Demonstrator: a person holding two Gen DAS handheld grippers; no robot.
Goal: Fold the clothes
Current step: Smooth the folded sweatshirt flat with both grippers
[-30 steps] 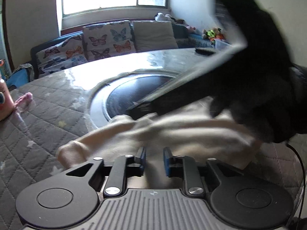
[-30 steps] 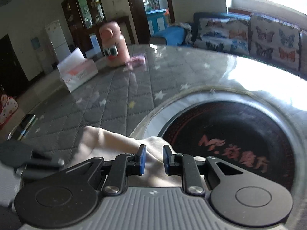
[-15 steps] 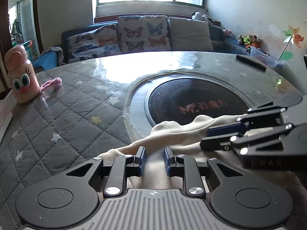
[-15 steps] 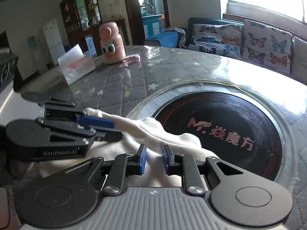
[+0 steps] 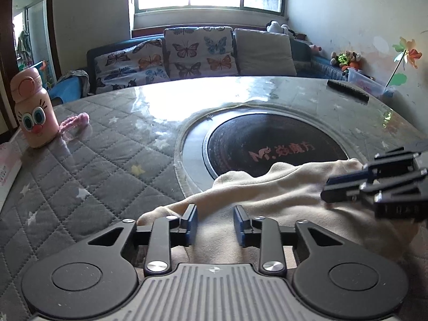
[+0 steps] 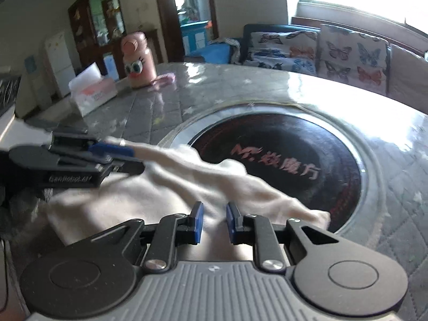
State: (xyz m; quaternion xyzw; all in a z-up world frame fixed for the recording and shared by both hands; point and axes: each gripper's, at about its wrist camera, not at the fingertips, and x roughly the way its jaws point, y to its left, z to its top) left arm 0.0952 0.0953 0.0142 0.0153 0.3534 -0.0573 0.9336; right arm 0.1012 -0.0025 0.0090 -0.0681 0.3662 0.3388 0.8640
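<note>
While the left wrist view looks across the round desk (image 5: 88, 160) with its grey quilted star-patterned cover under clear film, the left gripper (image 5: 215, 223) has its blue-padded fingers (image 5: 191, 219) parted with a plain gap between them, released, and poised over the near fold of a cream-coloured soft fabric garment (image 5: 267, 192). That garment lies bunched at the near edge of the desk, its far fold reaching onto the black round hotplate inset with pink lettering (image 5: 267, 144) at the desk's middle. The right gripper (image 5: 331, 190) comes in from the right edge, its fingers close together above the cloth (whether they pinch it I cannot tell from here). A pink cartoon-faced bottle (image 5: 33, 112) stands near the far left edge, and a flat black remote-like bar (image 5: 347, 91) lies near the far right edge.

From the right wrist view, the right gripper (image 6: 214, 223) shows its fingers (image 6: 198, 222) apart with a narrow gap, and cream cloth sits in and below that gap; a firm grasp cannot be told. The garment (image 6: 171, 184) stretches in a blurred ridge from here leftward to the left gripper (image 6: 125, 155), and its right end overlaps the hotplate (image 6: 289, 155). The pink bottle (image 6: 137, 58) stands near the far edge beside a white and pink tissue box (image 6: 92, 93).
</note>
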